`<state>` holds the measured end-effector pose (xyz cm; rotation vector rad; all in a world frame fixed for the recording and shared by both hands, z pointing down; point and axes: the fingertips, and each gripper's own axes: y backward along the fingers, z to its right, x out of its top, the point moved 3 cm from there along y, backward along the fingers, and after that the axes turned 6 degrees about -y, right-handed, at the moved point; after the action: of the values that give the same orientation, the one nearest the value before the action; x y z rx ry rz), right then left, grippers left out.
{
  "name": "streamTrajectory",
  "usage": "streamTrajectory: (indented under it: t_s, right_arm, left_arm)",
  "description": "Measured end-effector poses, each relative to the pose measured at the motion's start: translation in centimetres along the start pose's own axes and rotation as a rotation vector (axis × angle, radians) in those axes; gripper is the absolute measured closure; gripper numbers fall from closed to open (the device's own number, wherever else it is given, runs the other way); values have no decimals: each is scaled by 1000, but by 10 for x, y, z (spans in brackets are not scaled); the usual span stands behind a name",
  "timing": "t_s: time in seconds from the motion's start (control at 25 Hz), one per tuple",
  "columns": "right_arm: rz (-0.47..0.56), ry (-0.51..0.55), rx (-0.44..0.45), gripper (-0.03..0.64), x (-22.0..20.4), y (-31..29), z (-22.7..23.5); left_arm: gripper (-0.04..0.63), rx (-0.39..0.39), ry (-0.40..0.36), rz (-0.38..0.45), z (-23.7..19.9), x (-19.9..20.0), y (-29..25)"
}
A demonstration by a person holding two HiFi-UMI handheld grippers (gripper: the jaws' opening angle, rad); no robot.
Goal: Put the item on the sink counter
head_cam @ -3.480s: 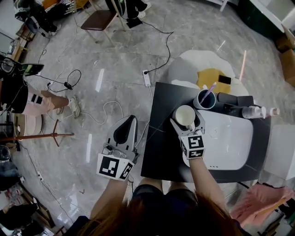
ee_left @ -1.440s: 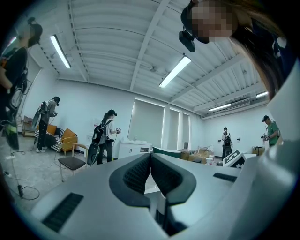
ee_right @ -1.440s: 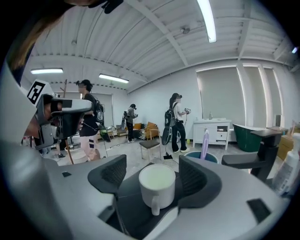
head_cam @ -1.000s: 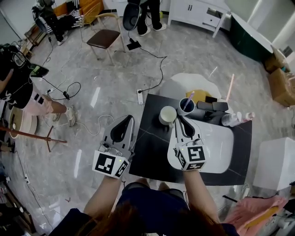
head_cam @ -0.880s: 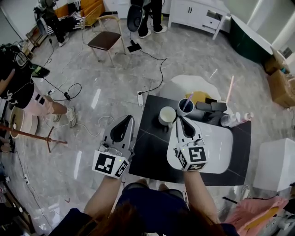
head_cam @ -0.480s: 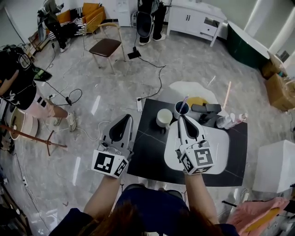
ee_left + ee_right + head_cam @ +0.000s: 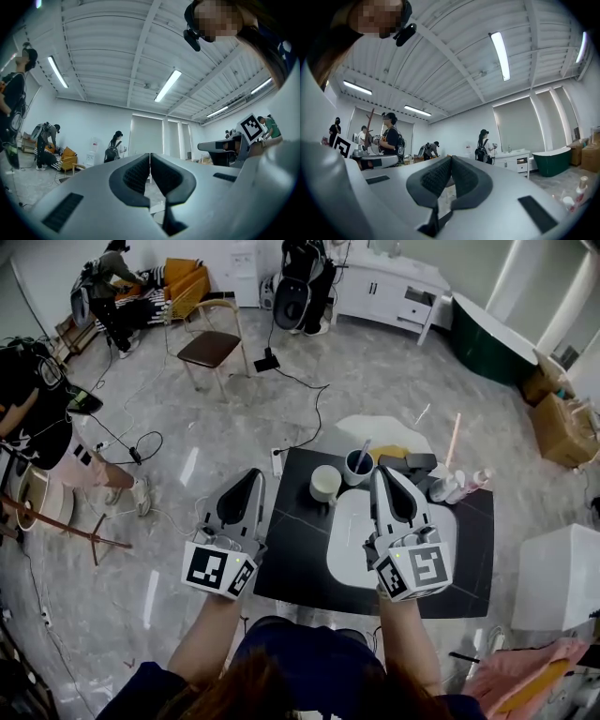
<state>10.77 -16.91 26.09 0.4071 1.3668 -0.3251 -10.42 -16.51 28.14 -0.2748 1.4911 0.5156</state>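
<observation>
Left gripper (image 7: 254, 472) and right gripper (image 7: 378, 471) are closed, empty. The mug (image 7: 325, 484) and 1 toothbrush cup (image 7: 358, 465) stand at the counter's (image 7: 289, 559) far edge.

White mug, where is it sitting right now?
In the head view the white mug stands on the black counter, just left of the dark cup.

Bright, even light comes from ceiling strip lights (image 7: 502, 49). Left of the black tabletop (image 7: 291, 540), the glossy floor (image 7: 356, 381) carries white glare streaks. Shadows are soft. Every view bends strongly toward dark corners, and the nearest surfaces in both gripper views look perhaps slightly unfocused.
</observation>
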Motion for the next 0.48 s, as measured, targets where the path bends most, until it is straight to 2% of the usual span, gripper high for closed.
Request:
streamTrajectory:
  t_s: [0.48]
  right_arm:
    - [31,-24,-4,601,10,18,3]
  left_arm:
    - [572,-13,0,7,14,3,2]
